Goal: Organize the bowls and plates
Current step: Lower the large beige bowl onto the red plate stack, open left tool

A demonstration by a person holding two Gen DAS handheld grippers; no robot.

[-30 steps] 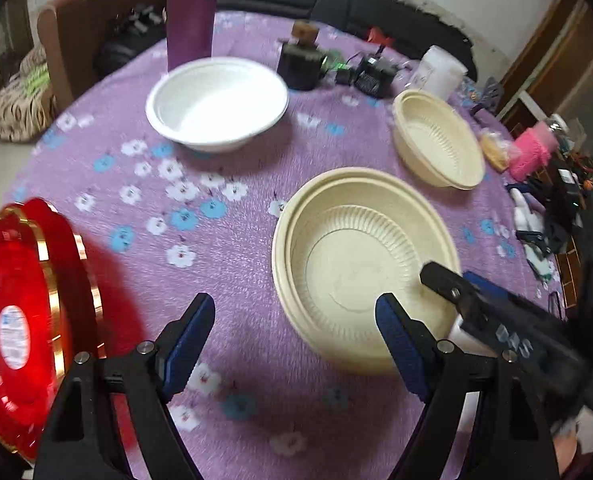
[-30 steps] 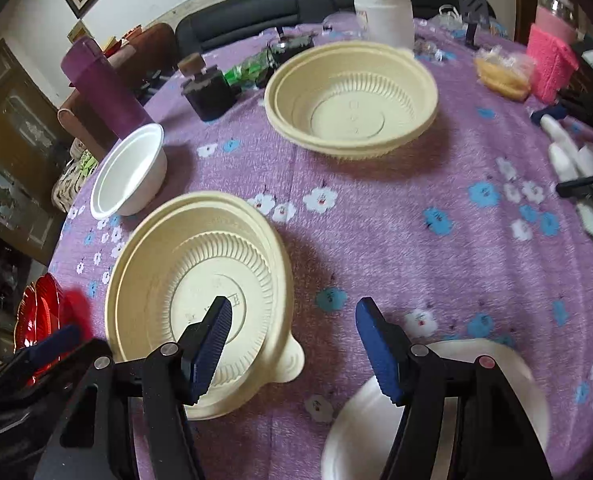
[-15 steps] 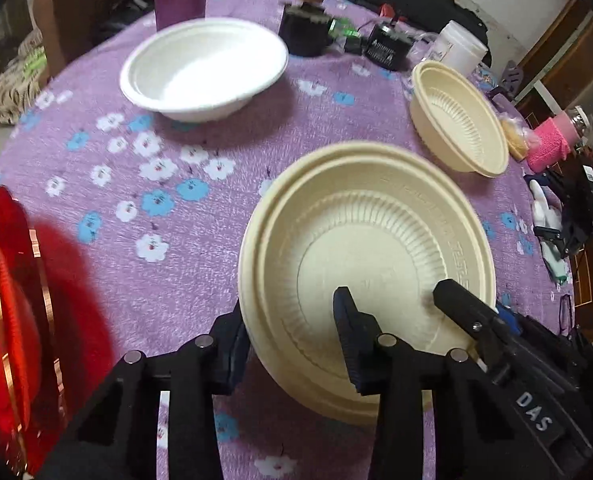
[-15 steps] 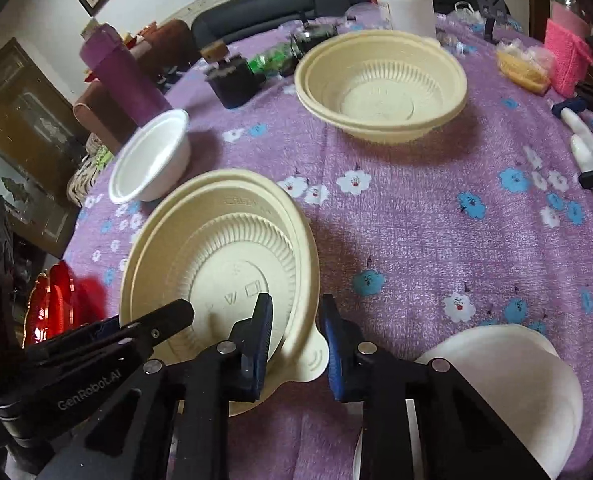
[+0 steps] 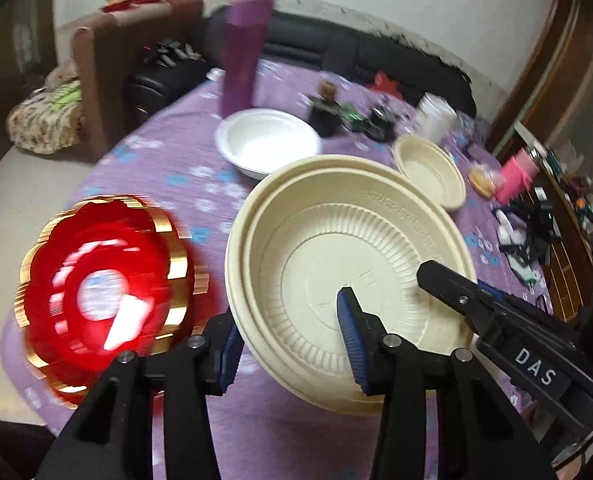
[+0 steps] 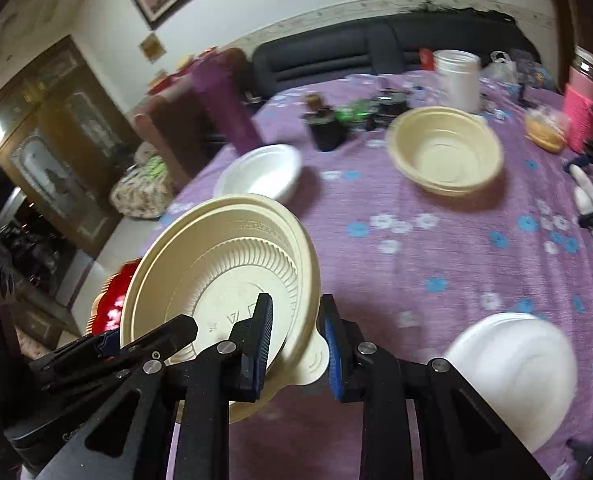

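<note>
A cream ribbed bowl (image 5: 348, 256), seemingly two nested, is held off the purple table by both grippers. My left gripper (image 5: 292, 340) is shut on its near-left rim. My right gripper (image 6: 296, 340) is shut on its right rim by the tab; the bowl (image 6: 220, 276) tilts up there. A second cream bowl (image 5: 430, 174) (image 6: 446, 156) sits at the far right. A white bowl (image 5: 268, 142) (image 6: 260, 172) sits at the far middle. A red plate with gold rim (image 5: 104, 292) lies at the left edge. An upturned white bowl (image 6: 512, 368) lies near right.
A purple bottle (image 5: 242, 60), a dark jar (image 5: 324, 114), a white jar (image 6: 458, 76) and a pink cup (image 6: 582, 116) stand along the table's far side. Small clutter (image 5: 528, 236) crowds the right edge. A sofa (image 6: 376, 52) lies behind the table.
Both grippers closed on the cream bowl's rim and have lifted it off the table, tilting it. Both views have risen and pulled back; the red plate shows more fully.
</note>
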